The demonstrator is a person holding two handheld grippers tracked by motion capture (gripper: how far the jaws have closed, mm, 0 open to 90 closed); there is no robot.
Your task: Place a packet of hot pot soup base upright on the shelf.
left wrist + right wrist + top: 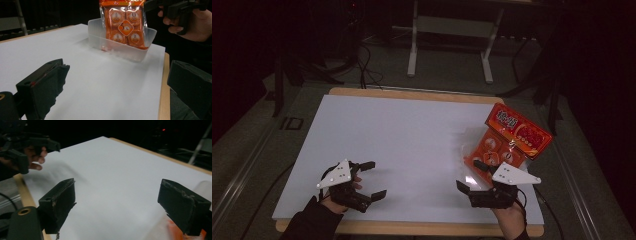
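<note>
An orange snack packet [515, 131] with several round sweets stands tilted in a clear plastic tub [473, 146] at the right side of the white board [402, 145]. In the left gripper view the packet [123, 22] leans on the tub's far wall [120, 47]. My left gripper [376, 179] sits near the front left of the board, open, with nothing between its jaws [118, 67]. My right gripper [468, 175] hovers just in front of the tub, also open and holding nothing [117, 185]. A blur of orange [175, 230] shows by its right jaw.
The white board lies on a wooden table [412, 94] whose edge shows all around. Behind it stand a metal table frame [449, 30] and cables on a dark floor. A hand [190, 25] holds the right gripper near the tub.
</note>
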